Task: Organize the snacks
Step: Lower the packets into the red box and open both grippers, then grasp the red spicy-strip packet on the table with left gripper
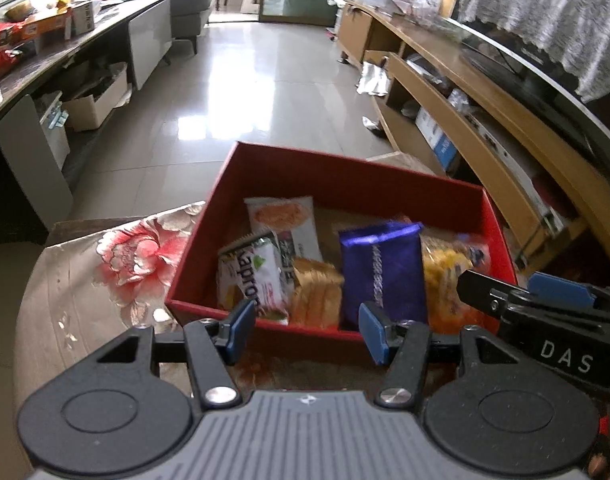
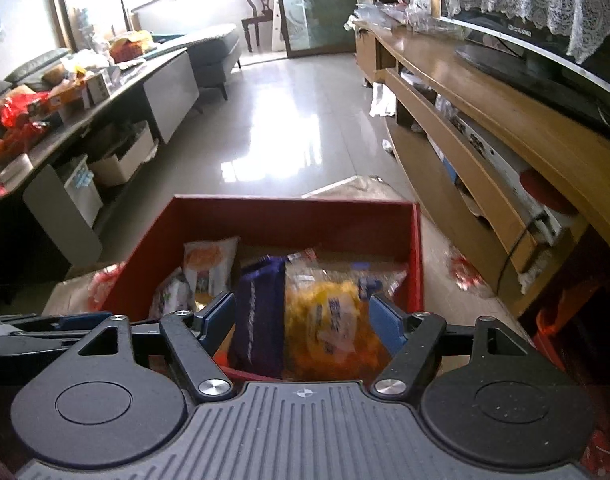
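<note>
left tool [image 1: 305, 330] and right tool [image 2: 301, 320] hovering, fingers apart, empty | snack packets [image 1: 379, 268] sitting in red box [image 1: 345, 184] at table edge | light, crinkly, slippery: pinching a sealed end looks best

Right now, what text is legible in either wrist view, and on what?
"Kapron", end cut off: white and green snack packet in the red box.
"DAS": right gripper body, seen from the left wrist.
Yellow snack bag: printing blurred, unreadable.
Purple packet: no readable text.
Boxes on the side table: too small.
</note>
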`<state>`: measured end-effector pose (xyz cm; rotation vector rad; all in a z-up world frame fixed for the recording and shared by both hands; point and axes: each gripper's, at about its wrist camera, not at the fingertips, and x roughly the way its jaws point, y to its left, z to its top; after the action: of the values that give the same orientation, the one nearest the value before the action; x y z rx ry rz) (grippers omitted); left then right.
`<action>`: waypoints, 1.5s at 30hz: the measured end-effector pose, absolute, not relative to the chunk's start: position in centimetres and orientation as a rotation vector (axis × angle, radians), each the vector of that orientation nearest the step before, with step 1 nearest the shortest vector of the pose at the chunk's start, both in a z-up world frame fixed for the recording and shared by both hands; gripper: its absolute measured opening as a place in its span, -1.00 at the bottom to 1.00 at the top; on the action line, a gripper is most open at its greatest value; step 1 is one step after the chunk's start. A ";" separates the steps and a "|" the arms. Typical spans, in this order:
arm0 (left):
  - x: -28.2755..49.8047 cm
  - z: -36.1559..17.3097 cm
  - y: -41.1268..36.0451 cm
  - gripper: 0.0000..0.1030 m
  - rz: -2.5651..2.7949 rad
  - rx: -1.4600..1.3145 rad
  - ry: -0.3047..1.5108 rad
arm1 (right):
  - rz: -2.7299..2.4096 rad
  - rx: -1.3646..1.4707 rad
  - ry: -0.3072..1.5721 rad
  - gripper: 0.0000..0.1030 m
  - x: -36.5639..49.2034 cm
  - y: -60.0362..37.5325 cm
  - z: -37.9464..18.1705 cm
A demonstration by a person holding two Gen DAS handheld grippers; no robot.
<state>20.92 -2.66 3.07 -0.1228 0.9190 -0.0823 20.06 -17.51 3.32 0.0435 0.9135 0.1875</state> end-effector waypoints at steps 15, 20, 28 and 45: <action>17.3 0.8 -7.4 0.22 -0.248 -0.053 1.025 | 0.081 0.049 1.000 0.56 15.1 -21.7 2.1; 17.2 0.1 -9.9 0.24 -0.307 -0.028 1.054 | 0.026 0.076 1.038 0.58 14.2 -24.0 1.3; 18.0 -1.6 -14.2 0.38 -0.399 0.084 1.073 | -0.041 0.136 1.059 0.58 13.8 -27.6 0.8; 17.1 -3.2 -15.0 0.30 -0.489 0.180 1.123 | -0.019 0.122 1.101 0.59 14.3 -28.3 -0.1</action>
<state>17.08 -15.01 -3.25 0.1797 1.1228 -0.4890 14.27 -28.29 -0.07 0.1217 1.1006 -0.0189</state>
